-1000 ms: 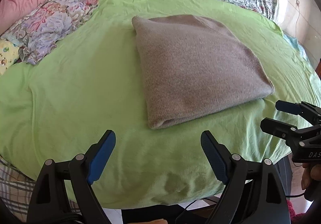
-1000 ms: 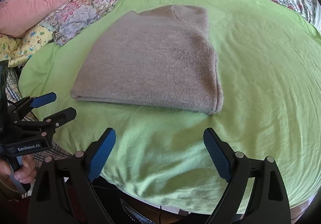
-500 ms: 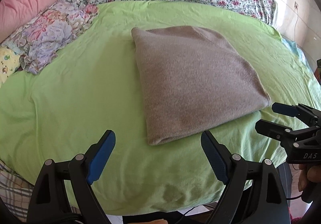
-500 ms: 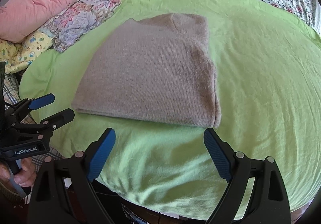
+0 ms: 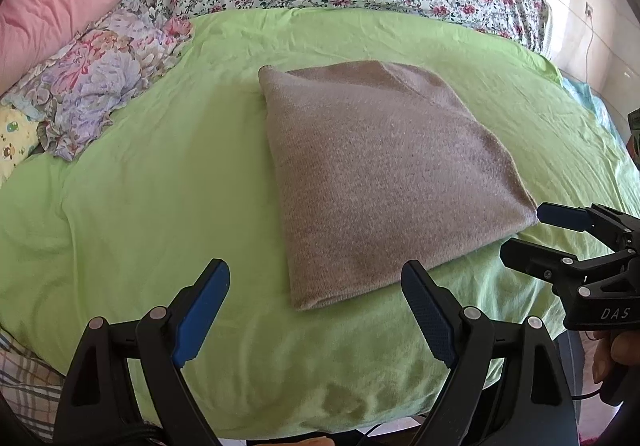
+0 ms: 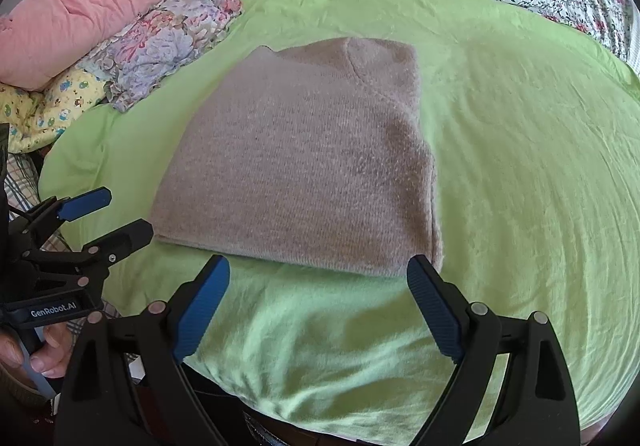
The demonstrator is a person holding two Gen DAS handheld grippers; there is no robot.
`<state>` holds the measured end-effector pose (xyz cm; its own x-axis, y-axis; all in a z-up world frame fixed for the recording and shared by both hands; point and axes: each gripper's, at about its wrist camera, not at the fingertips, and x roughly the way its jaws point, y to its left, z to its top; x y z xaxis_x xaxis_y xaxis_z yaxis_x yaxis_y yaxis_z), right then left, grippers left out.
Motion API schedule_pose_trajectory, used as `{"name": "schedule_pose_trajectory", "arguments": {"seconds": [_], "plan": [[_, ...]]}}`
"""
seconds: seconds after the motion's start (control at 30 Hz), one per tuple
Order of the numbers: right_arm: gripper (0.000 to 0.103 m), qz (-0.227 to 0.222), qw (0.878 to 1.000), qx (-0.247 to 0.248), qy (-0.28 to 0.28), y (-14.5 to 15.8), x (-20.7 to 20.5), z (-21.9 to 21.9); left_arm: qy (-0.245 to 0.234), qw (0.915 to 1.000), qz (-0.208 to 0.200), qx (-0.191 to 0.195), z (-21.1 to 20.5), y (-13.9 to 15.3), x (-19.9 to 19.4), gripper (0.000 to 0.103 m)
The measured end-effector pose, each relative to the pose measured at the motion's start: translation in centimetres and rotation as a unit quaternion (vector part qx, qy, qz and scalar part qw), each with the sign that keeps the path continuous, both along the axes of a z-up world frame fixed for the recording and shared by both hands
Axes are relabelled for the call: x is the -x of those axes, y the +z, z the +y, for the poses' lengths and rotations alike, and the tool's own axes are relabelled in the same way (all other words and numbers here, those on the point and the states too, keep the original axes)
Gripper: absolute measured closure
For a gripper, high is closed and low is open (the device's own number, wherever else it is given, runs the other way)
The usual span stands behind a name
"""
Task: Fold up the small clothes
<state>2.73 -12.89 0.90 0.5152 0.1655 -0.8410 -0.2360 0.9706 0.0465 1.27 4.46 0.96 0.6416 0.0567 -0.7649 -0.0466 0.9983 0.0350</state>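
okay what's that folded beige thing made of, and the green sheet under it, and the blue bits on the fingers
The folded beige garment looks like a soft knit, maybe wool or a blend: fine ribbed rows and a fuzzy, matte surface. The green sheet looks like thin woven cotton, matte, with fine creases. The blue pads look like rubber or soft plastic, with a ridged texture, mounted on black hard plastic fingers.

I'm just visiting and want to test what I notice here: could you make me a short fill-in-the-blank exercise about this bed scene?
1. The folded brown sweater lies on a sheet coloured ____.
2. Both the left tool and the right tool have their jaws ____.
3. The puffy quilt at the far left is coloured ____.

Missing words: green; open; pink
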Motion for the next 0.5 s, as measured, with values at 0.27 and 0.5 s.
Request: {"name": "schedule_pose_trajectory", "arguments": {"seconds": [0.27, 0.5], "plan": [[0.012, 0.002, 1.000, 0.000, 0.001, -0.01, -0.46, -0.01, 0.001, 1.0000, -0.002, 0.001, -0.02, 0.09, -0.23, 0.014], [0.012, 0.001, 1.000, -0.001, 0.000, -0.07, -0.37, 0.16, 0.001, 1.0000, -0.001, 0.001, 0.06, 0.00, -0.30, 0.014]]}}
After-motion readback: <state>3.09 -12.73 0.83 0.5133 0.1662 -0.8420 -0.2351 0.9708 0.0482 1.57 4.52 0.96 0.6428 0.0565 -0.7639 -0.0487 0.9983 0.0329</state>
